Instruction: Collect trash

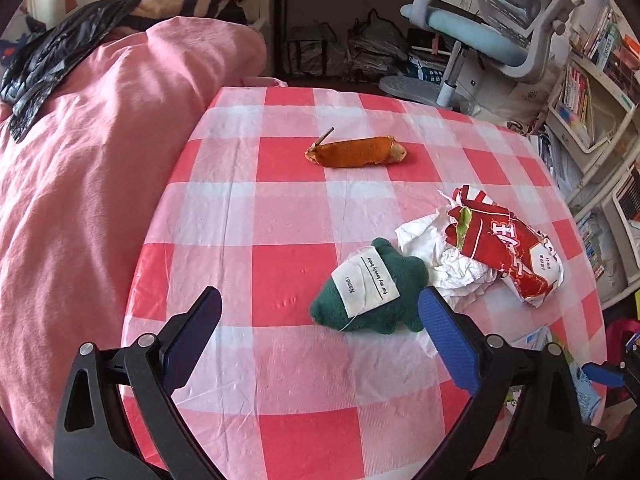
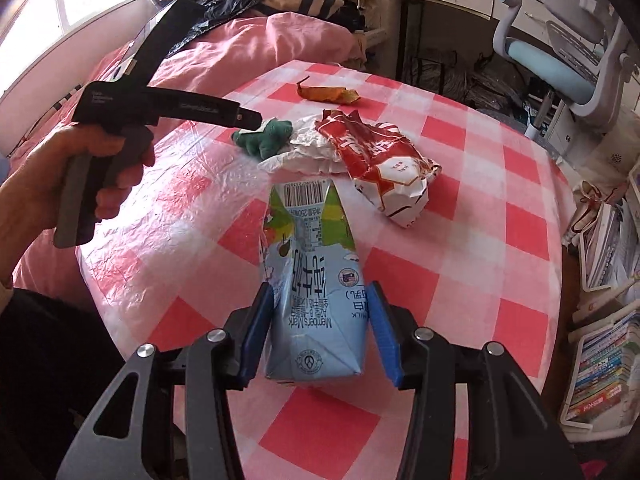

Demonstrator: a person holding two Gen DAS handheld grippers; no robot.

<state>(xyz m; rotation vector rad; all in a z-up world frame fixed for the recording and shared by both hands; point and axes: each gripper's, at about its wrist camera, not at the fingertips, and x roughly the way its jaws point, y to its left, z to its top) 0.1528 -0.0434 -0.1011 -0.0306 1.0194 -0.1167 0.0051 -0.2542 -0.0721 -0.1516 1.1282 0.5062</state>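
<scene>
Milk carton gripped in my right claw (image 2: 320, 320), low over the checked counter (image 2: 500, 240).

The milk carton (image 2: 312, 272) is pale blue with a green top and a barcode, dented, pinched between both blue pads. My left claw (image 1: 320, 320) hangs released, nothing between its pads. At twelve o'clock from the carton lie a crumpled red wrapper (image 2: 384, 156) on white tissue (image 2: 304, 152); at eleven o'clock sits a green plush toy (image 2: 266, 138) touching the tissue, and beyond, an orange peel (image 2: 328, 94). A pink quilt (image 1: 100, 160) borders the counter at nine o'clock.
</scene>
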